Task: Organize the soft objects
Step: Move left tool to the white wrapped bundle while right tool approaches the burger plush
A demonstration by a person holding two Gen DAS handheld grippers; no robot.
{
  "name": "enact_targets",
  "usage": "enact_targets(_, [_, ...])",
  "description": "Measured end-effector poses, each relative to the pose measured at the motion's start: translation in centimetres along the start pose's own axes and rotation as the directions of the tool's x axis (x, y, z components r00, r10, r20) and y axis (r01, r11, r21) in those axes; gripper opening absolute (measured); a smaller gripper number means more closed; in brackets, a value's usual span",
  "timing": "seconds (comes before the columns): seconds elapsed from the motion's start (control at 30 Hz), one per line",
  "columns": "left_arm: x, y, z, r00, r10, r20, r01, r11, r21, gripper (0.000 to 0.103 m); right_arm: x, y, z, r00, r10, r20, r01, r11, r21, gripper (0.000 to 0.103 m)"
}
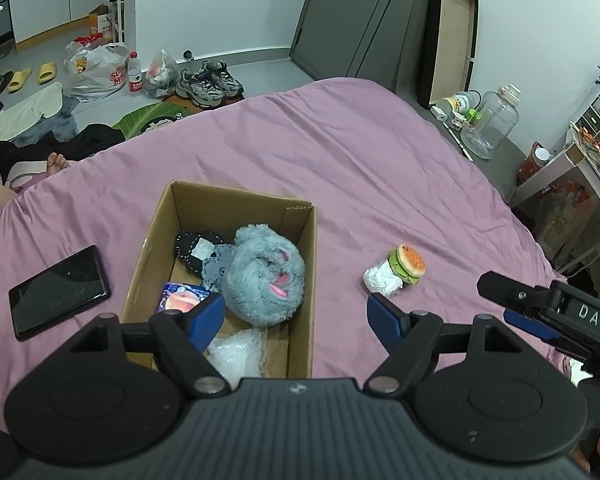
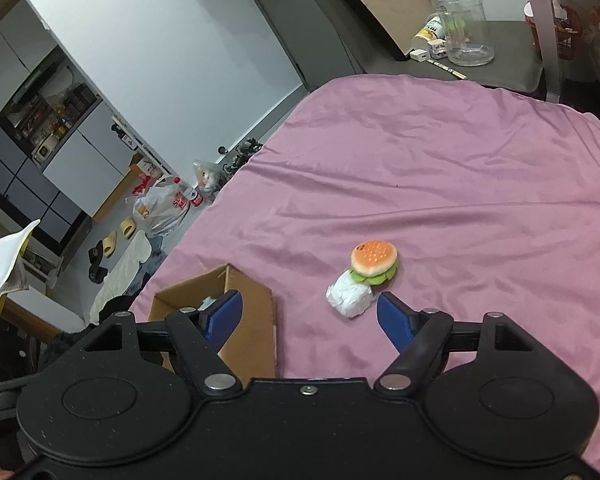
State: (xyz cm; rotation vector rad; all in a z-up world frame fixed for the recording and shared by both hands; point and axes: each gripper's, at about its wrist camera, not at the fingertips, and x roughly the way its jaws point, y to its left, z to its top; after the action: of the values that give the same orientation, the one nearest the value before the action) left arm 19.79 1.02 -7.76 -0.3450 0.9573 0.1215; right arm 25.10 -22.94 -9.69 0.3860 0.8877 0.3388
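Cardboard box [image 1: 300, 240] sits open on the pink bed sheet [image 1: 340, 152], holding a grey plush toy [image 1: 264, 276], a dark studded soft item [image 1: 194, 250], a small printed packet [image 1: 182, 296] and clear plastic wrap [image 1: 236, 354]. Burger plush [image 2: 374, 260] lies on the sheet to the box's right, touching a crumpled white wad [image 2: 350, 294]. My left tool [image 1: 296, 314] hangs wide and empty above the box's near right corner. My right tool [image 2: 310, 314] is spread wide, empty, near the wad. Black phone [image 1: 58, 290] lies left of the box.
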Motion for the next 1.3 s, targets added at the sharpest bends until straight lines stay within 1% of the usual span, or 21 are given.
enact_targets(0.13, [0.7,-0.9,0.1,1.0,0.011,0.0,-0.011,1.0,0.008,0.077,0.8,-1.2,0.6,1.0,0.006,0.011,-0.006,1.0,0.013,0.074])
enact_targets(0.2, [1.0,-1.3,0.1,1.0,0.012,0.002,-0.012,1.0,0.008,0.077,1.2,-2.1,0.3,1.0,0.018,0.024,-0.018,1.0,0.025,0.074])
enact_targets(0.4, [2.4,-3.1,0.2,1.0,0.016,-0.003,-0.016,0.999,0.034,0.077,2.9,-4.6,-0.5,0.999,0.028,-0.014,-0.027,0.997,0.075,0.074])
enact_targets(0.73, [5.1,-6.5,1.2,1.0,0.008,0.01,-0.008,0.999,0.042,0.077,3.9,-8.1,0.3,0.998,0.068,-0.002,-0.066,0.987,0.148,0.074])
enact_targets(0.83, [6.1,-7.7,1.4,1.0,-0.008,0.019,0.007,0.999,0.049,0.076,4.4,-9.3,0.4,0.998,0.068,-0.002,-0.067,0.982,0.175,0.071])
enact_targets(0.93, [7.2,-8.8,1.5,1.0,-0.021,0.023,0.02,0.999,0.049,0.073,5.0,-10.3,0.7,0.997,0.083,0.001,-0.082,0.976,0.201,0.066])
enact_targets(1.0, [8.1,-9.3,1.6,1.0,-0.017,0.013,0.016,0.999,0.05,0.07,5.6,-11.1,0.8,0.995,0.103,-0.004,-0.099,0.968,0.229,0.062])
enact_targets(1.07, [9.2,-9.5,1.5,1.0,-0.026,-0.007,0.027,0.999,0.031,0.063,6.4,-11.7,1.0,0.994,0.113,-0.012,-0.107,0.962,0.251,0.058])
enact_targets(1.1, [9.6,-9.6,1.5,1.0,-0.022,-0.015,0.023,0.999,0.025,0.061,6.6,-12.0,1.0,0.993,0.115,-0.014,-0.107,0.96,0.26,0.058])
enact_targets(1.17, [10.6,-10.1,1.2,1.0,-0.01,-0.026,0.01,1.0,0.029,0.053,7.1,-12.5,1.2,0.993,0.119,-0.018,-0.11,0.955,0.277,0.058])
enact_targets(1.23, [11.9,-10.5,1.0,0.999,0.003,-0.045,-0.001,0.999,0.042,0.05,7.6,-12.9,1.2,0.992,0.128,-0.022,-0.116,0.95,0.289,0.058])
enact_targets(1.3, [13.0,-10.7,0.7,0.998,0.011,-0.069,-0.008,0.999,0.051,0.049,8.0,-13.2,1.2,0.99,0.137,-0.03,-0.122,0.947,0.298,0.058])
